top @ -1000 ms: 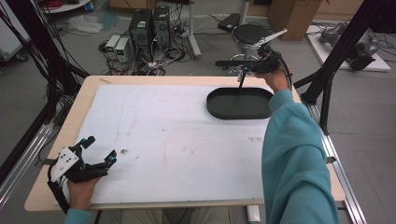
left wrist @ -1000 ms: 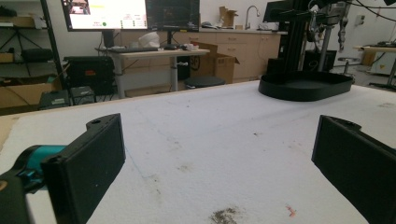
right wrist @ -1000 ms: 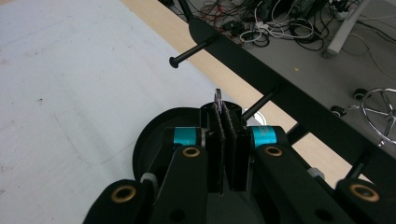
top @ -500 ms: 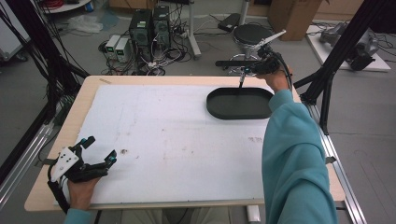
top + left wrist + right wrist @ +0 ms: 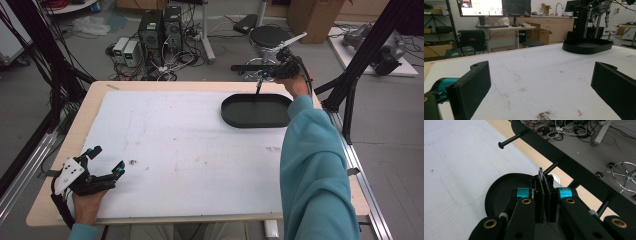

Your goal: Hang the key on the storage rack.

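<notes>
Right tongs (image 5: 545, 178): the two black jaws are pressed together on a thin tool (image 5: 540, 172). Its small metal ring pokes out above the pads.
Right tongs' place: in the high view they (image 5: 276, 71) are up in the air at 1 o'clock, past the far edge of the table.
Thin tool: held in the right tongs. In the high view a thin dark stick (image 5: 258, 87) hangs down from them to the far rim of the tray. What kind of tool it is cannot be told.
Left tongs (image 5: 541, 82): the jaws are wide apart, with nothing between them.
Left tongs' place: they (image 5: 107, 159) lie low on the table at 8 o'clock, with a hand (image 5: 87, 207) behind them.
Black tray (image 5: 240, 117): a flat oval tray on the table at 1 o'clock, right under the right tongs.
Black rack (image 5: 574, 157): a long black bar with round pegs (image 5: 511, 140), just behind the tray. One peg is very near the ring.
Sleeve (image 5: 315, 170): blue-green, running from 5 o'clock up to the right tongs.
Table top (image 5: 190, 150): white, with little marks on it.
Floor beyond: computer boxes (image 5: 160, 27) and cables at 11 o'clock, and a round black stool (image 5: 267, 36) at 12 o'clock.
</notes>
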Tool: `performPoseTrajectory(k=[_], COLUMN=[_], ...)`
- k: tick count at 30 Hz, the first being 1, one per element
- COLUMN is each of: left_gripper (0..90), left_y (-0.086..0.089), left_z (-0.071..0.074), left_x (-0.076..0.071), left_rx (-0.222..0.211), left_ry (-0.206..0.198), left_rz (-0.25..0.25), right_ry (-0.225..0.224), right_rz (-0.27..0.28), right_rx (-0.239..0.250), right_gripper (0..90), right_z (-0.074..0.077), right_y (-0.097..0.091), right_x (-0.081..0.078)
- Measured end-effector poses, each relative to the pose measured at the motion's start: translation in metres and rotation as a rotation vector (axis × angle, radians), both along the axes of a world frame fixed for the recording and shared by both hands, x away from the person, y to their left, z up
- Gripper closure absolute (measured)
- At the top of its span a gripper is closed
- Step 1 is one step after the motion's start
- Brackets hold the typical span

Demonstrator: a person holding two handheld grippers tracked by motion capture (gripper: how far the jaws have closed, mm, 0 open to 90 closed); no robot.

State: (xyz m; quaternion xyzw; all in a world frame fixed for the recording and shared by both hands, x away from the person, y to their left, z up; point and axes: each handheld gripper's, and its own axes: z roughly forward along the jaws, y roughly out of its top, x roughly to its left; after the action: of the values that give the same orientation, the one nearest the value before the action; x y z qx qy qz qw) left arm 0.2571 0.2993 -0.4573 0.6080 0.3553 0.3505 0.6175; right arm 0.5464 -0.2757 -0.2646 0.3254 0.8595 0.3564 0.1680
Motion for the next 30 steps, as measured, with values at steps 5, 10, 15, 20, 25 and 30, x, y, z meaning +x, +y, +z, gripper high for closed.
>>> performPoseTrajectory(k=[5, 10, 15, 20, 25, 30], left_gripper=[3.1, 3.1, 3.1, 3.1, 3.1, 3.1], left_y=[0.0000, 0.0000, 0.0000, -0.0001, 0.0001, 0.0001], left_z=[0.0000, 0.0000, 0.0000, -0.0001, 0.0000, 0.0000], left_x=[0.0000, -0.0002, -0.0003, -0.0002, -0.0002, -0.0001], left_rx=[0.001, 0.003, 0.005, 0.003, 0.007, 0.004], left_ry=[0.000, -0.001, -0.002, -0.002, 0.001, 0.001], left_rz=[-0.001, -0.001, 0.000, 0.000, 0.000, -0.001], right_ry=[-0.012, -0.013, -0.021, -0.035, -0.056, -0.073], right_rz=[-0.002, -0.008, -0.006, -0.009, -0.030, -0.060], right_rx=[-0.006, -0.001, 0.001, -0.007, 0.008, 0.048], right_gripper=[88.6, 88.5, 88.1, 85.3, 77.2, 59.3], right_z=[-0.0011, -0.0031, -0.0043, -0.0043, -0.0013, 0.0052], right_y=[0.0012, 0.0014, 0.0009, 0.0005, -0.0045, -0.0040], right_x=[0.0021, 0.0051, 0.0070, 0.0072, 0.0049, -0.0027])
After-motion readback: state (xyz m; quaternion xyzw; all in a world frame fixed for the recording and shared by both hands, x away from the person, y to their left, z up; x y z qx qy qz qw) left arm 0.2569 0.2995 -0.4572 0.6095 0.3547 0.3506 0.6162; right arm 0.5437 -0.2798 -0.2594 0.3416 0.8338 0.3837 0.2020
